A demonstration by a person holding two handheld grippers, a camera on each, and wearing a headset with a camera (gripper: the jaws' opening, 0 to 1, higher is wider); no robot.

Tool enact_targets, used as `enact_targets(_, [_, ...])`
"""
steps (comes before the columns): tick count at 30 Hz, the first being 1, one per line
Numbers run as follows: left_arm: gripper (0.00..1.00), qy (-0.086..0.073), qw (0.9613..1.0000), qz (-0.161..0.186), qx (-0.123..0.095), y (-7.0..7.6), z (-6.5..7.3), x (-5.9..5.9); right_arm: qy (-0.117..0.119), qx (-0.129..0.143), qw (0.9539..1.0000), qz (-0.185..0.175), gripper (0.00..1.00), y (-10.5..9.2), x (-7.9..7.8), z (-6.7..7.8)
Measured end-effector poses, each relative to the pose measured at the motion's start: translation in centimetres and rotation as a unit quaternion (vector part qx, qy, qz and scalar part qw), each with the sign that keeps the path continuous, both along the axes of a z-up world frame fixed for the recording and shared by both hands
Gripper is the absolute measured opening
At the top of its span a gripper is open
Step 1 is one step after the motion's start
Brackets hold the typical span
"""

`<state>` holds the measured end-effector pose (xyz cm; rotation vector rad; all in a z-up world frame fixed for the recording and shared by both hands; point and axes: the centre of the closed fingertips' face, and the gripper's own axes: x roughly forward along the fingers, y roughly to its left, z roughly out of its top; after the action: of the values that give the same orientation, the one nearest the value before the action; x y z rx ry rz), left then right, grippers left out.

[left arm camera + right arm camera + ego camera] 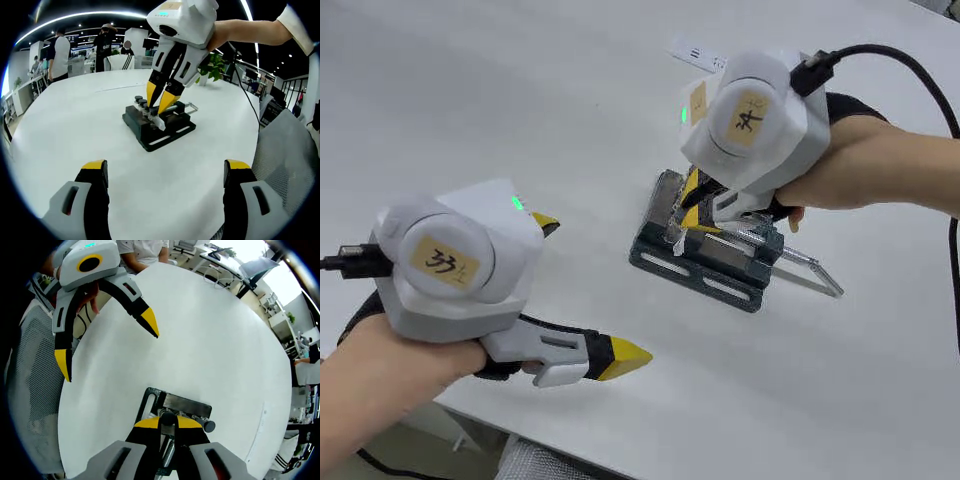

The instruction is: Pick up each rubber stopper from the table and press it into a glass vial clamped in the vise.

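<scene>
Over the vise [720, 270], my right gripper [167, 422] clenches a rubber stopper [167, 417] at the clamp's top; a second stopper [209, 426] sits just beside; well apart above the table [520, 100], my left gripper [165, 166] hangs released, jaws spread wide.

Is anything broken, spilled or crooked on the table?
Nothing stands out. The vise sits flat on the white table, its vials stand upright, and nothing is spilled. The right gripper is closed on a dark stopper atop one vial; the left gripper hangs open, off to the side.
</scene>
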<state>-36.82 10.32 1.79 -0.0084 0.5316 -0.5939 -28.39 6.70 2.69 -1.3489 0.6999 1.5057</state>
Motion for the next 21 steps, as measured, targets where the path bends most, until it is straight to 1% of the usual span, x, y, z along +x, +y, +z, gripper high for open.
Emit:
enact_targets(1, [0.95, 0.0, 1.0, 0.001, 0.0, 0.05, 0.0, -0.01, 0.001, 0.002, 0.9999, 0.011, 0.04, -0.03, -0.05, 0.02])
enact_targets(2, [0.95, 0.001, 1.0, 0.001, 0.0, 0.09, -0.01, -0.03, 0.004, 0.004, 1.0, 0.006, 0.04, -0.03, -0.04, 0.03])
enact_targets(3, [0.95, 0.001, 1.0, 0.002, -0.001, 0.11, -0.03, -0.05, 0.003, 0.004, 0.9999, 0.011, 0.04, -0.04, -0.12, 0.0])
enact_targets(4, [0.95, 0.002, 1.0, 0.002, 0.0, 0.19, -0.08, -0.09, -0.003, 0.003, 0.9995, 0.032, 0.05, -0.02, -0.16, 0.02])
enact_targets(5, [0.95, 0.003, 1.0, 0.002, 0.001, 0.23, -0.12, -0.12, 0.0, 0.004, 0.9998, 0.022, 0.05, -0.06, -0.14, -0.02])
enact_targets(6, [0.95, 0.003, 1.0, 0.002, 0.001, 0.23, -0.12, -0.14, 0.0, 0.003, 0.9997, 0.022, 0.05, -0.06, -0.13, -0.02])
enact_targets(10, [0.95, 0.005, 1.0, 0.002, 0.0, 0.13, -0.09, -0.16, -0.001, 0.004, 0.9994, 0.035, 0.05, 0.06, -0.17, 0.16])
enact_targets(21, [0.94, 0.005, 1.0, 0.0, -0.002, 0.09, -0.1, -0.17, -0.009, 0.007, 0.9989, 0.046, 0.06, 0.13, 0.04, 0.01])
